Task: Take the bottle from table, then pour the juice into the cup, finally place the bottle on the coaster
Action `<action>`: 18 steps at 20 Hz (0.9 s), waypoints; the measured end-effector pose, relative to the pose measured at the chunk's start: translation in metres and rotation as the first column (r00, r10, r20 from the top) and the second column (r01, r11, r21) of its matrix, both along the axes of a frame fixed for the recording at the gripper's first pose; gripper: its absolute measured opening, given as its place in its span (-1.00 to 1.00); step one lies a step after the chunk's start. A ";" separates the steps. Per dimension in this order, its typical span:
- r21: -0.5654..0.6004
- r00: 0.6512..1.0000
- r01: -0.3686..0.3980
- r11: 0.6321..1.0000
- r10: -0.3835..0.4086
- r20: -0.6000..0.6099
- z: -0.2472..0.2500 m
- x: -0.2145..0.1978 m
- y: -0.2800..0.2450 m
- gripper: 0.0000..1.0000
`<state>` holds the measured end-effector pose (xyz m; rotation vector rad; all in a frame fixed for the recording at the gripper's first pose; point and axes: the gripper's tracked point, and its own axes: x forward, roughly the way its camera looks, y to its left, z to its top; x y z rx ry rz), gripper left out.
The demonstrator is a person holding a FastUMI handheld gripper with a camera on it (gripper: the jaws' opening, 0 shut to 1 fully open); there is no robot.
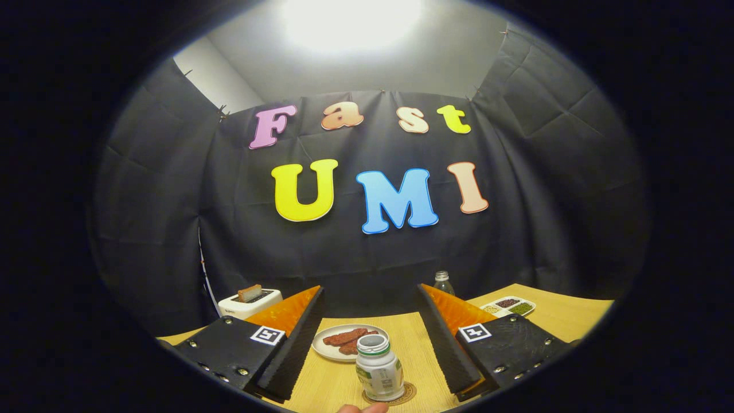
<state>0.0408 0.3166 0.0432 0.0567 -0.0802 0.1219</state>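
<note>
Gripper view: we see the bottle standing upright, its long axis vertical and its mouth uncapped, on the coaster near the table's front edge. It lies between the two fingers of the gripper, nearer the left finger than the right, touching neither. The gripper is spread wide and holds nothing. Just beyond the bottle rests a plate; a toaster stands toward the far left edge, a divided tray toward the far right. We judge the bottle placed, so backing straight off seems due.
</note>
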 end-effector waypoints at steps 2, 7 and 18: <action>-0.014 1.000 0.000 1.000 0.000 -0.003 0.000 -0.006 -0.006 0.89; -0.109 0.999 0.044 0.993 -0.045 -0.004 0.002 -0.023 -0.061 0.89; -0.325 0.999 0.052 0.944 -0.043 0.034 -0.039 -0.015 -0.204 0.84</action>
